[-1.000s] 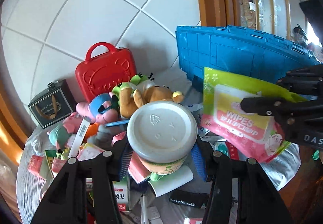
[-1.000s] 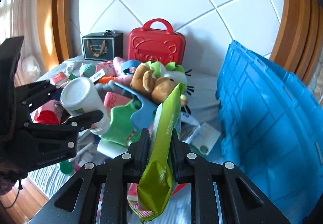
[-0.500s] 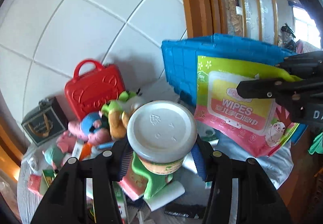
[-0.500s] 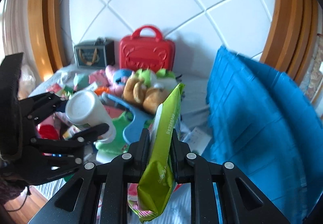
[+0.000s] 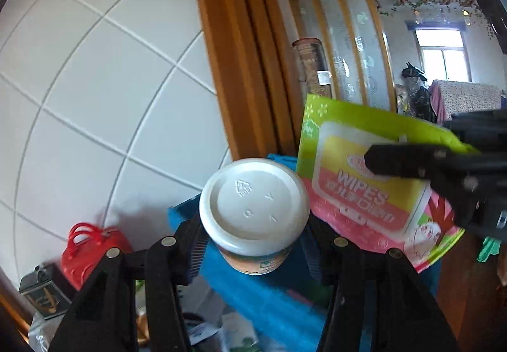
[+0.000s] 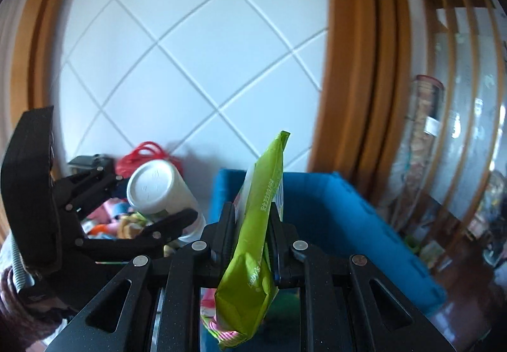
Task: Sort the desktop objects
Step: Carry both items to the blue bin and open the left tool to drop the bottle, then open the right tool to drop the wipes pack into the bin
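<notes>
My left gripper (image 5: 253,241) is shut on a white-lidded cup (image 5: 254,208) with an orange and green label, held up in the air. It also shows in the right wrist view (image 6: 158,190), at the left. My right gripper (image 6: 252,219) is shut on a green and pink wipes pack (image 6: 256,234), held on edge. In the left wrist view the wipes pack (image 5: 364,187) is at the right, beside the cup. A blue crate (image 6: 332,225) lies below and ahead of both grippers, and also shows in the left wrist view (image 5: 259,295).
A red toy case (image 5: 92,250) and a dark gift box (image 5: 44,295) stand at the lower left by the tiled wall (image 5: 95,98). Plush toys (image 6: 117,222) lie in a heap behind the left gripper. A wooden frame (image 6: 358,67) and glass screen stand at the right.
Both grippers have risen and swung right with their loads. The toy heap has dropped out of view and the blue crate now lies under the cup and the wipes pack.
</notes>
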The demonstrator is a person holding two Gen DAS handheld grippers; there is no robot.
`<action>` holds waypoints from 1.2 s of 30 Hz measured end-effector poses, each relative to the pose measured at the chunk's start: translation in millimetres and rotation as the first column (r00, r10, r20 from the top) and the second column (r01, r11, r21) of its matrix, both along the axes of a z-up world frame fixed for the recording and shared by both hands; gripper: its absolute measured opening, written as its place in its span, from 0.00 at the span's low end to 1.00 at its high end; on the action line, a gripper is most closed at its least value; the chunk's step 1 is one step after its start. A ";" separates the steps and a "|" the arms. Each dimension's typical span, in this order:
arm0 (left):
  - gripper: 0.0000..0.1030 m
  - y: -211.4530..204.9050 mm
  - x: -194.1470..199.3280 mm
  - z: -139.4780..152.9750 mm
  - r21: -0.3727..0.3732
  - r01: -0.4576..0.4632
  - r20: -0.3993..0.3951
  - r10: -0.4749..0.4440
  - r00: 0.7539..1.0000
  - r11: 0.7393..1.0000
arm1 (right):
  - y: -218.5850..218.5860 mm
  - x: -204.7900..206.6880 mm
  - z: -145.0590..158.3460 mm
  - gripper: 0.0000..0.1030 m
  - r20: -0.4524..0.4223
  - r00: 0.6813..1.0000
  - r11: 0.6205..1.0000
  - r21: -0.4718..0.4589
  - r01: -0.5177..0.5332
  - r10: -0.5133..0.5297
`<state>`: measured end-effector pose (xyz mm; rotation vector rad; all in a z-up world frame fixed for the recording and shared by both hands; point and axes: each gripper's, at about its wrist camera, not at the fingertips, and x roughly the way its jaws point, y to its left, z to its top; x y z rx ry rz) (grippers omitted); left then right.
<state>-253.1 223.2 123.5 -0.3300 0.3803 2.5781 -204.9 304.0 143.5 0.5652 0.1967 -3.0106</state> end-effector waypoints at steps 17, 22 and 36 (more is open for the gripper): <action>1.00 121.4 -53.2 -5.0 -0.078 -0.145 -0.011 0.145 0.989 0.986 | 159.2 -43.1 -13.8 0.85 0.040 0.986 0.976 -0.143 0.166 -0.162; 1.00 111.3 -46.1 -7.2 -0.042 -0.172 -0.002 0.172 0.985 0.984 | 160.5 -26.8 -16.8 0.86 0.020 0.981 0.972 -0.135 0.193 -0.192; 1.00 81.6 -18.0 -18.0 -0.013 -0.250 -0.013 0.250 0.968 0.968 | 165.4 -6.8 -43.5 0.89 0.045 0.983 0.966 -0.183 0.181 -0.176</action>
